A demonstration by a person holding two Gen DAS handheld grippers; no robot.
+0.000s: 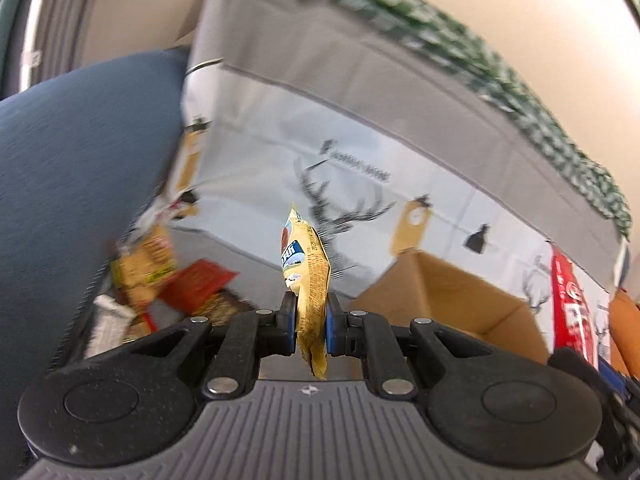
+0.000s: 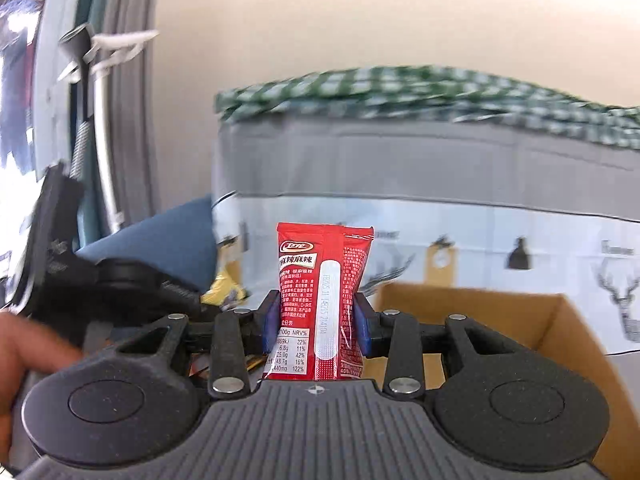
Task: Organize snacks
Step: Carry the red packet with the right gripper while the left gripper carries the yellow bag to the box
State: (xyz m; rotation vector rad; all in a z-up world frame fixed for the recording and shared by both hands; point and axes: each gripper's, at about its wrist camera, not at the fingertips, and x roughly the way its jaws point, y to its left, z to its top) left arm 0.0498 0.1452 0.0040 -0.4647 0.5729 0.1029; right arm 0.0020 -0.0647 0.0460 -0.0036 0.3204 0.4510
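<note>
My left gripper point(image 1: 312, 320) is shut on a yellow snack packet point(image 1: 306, 272), held edge-on and upright in the air. My right gripper point(image 2: 316, 320) is shut on a red snack packet point(image 2: 324, 300), held upright with its printed back toward the camera. The red packet also shows at the right edge of the left wrist view point(image 1: 572, 304). An open cardboard box point(image 1: 444, 300) lies ahead and right of the left gripper; in the right wrist view the box point(image 2: 500, 320) sits just beyond and right of my fingers. A pile of loose snack packets point(image 1: 168, 280) lies at the left.
A large grey and white storage bag with deer print point(image 1: 360, 140) stands behind everything, with green checked cloth point(image 2: 400, 88) on top. A dark blue cushion point(image 1: 80, 160) is at the left. The other gripper and a hand point(image 2: 24, 344) show at the left of the right wrist view.
</note>
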